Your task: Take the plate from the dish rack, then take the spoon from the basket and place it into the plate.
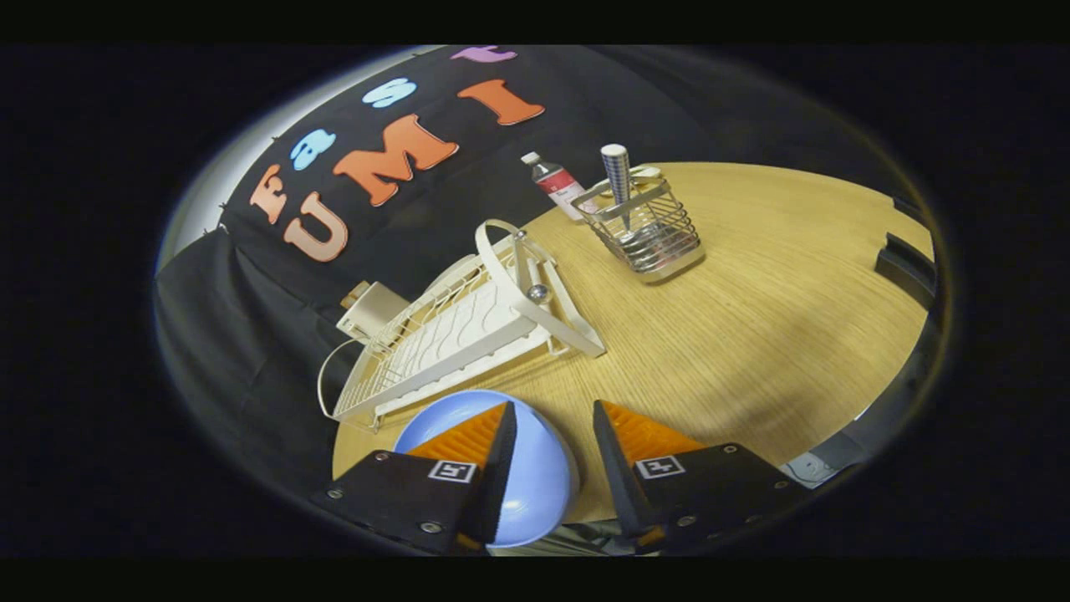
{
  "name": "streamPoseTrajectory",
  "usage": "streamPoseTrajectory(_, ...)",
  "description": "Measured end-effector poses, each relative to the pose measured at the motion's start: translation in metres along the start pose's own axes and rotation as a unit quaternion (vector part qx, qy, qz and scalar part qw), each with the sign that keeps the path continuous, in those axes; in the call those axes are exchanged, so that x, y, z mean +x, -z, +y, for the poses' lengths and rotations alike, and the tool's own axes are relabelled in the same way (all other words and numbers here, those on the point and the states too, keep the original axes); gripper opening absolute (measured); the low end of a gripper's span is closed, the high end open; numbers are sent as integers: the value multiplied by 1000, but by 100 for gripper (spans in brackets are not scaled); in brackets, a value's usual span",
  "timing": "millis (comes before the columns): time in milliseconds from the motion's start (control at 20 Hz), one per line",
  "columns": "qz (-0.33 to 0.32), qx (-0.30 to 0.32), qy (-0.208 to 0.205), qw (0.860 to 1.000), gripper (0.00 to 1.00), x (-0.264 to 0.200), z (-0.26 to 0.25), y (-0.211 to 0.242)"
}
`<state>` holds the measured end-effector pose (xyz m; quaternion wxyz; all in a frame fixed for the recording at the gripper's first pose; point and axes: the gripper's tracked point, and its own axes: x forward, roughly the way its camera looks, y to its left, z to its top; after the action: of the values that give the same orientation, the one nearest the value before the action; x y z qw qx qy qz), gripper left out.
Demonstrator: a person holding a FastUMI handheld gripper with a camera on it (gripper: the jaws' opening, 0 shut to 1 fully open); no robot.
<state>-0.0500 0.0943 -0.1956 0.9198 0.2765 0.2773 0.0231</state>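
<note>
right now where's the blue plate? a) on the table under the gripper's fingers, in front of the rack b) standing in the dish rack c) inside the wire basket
a: the plate lies on the table beneath the open gripper, with the dish rack just beyond it.

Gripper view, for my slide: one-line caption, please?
Open gripper above blue plate on table; rack empty; spoon in basket.

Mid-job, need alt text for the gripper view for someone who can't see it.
The gripper is open above a blue plate lying on the wooden table beside the white dish rack. Beyond them, a spoon stands in a wire basket.
</note>
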Motion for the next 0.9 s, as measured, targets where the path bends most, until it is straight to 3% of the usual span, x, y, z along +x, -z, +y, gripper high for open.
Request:
streamPoseTrajectory(400,-83,-86,47,992,97,-12,-23,-64)
streamPoseTrajectory(700,-147,-148,73,975,99,-19,-31,-116)
streamPoseTrajectory(900,-198,-195,105,955,96,-21,-39,-156)
